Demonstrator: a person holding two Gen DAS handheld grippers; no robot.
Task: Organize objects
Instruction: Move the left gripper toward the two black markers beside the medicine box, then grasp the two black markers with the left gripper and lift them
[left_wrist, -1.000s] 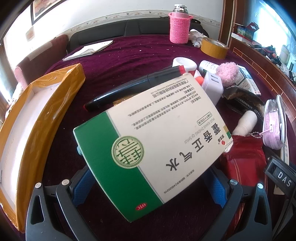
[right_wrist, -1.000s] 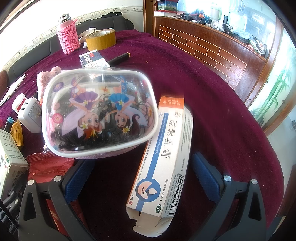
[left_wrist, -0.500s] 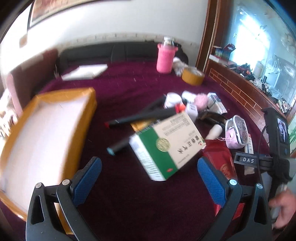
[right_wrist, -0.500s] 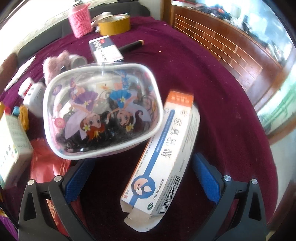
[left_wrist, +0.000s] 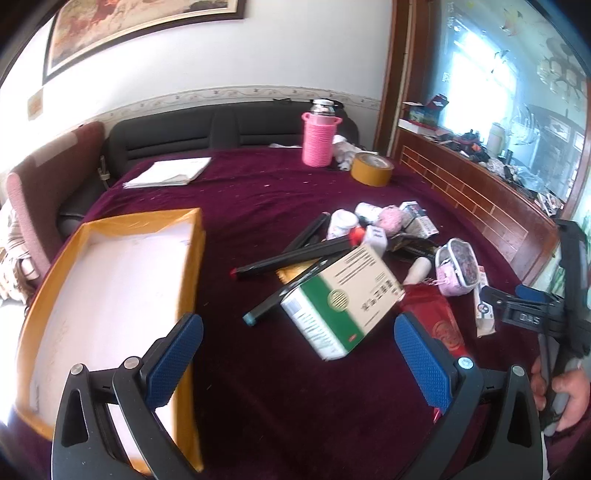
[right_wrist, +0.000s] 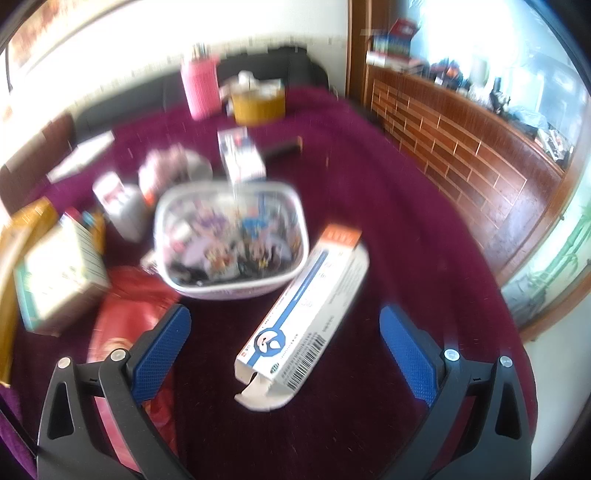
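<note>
A pile of objects lies on the maroon tablecloth (left_wrist: 280, 376). A green and white medicine box (left_wrist: 341, 299) leans on black markers (left_wrist: 291, 254). Beside it lie a red pouch (left_wrist: 441, 326) and a clear cartoon pouch (left_wrist: 456, 266). My left gripper (left_wrist: 298, 356) is open and empty, back from the box. My right gripper (right_wrist: 284, 345) is open and empty above a blue and white tube box (right_wrist: 306, 314). The cartoon pouch (right_wrist: 231, 238) lies just beyond it. The right view is blurred.
An open yellow cardboard tray (left_wrist: 107, 295) with a white inside lies at the left. A pink bottle (left_wrist: 318, 138), a tape roll (left_wrist: 371, 168) and papers (left_wrist: 168, 171) stand at the back. A wooden ledge (right_wrist: 461, 144) runs along the right.
Both grippers have pulled back and up from the pile. The green box left my left gripper's jaws and now lies on the markers. The right view has become blurred with motion.
</note>
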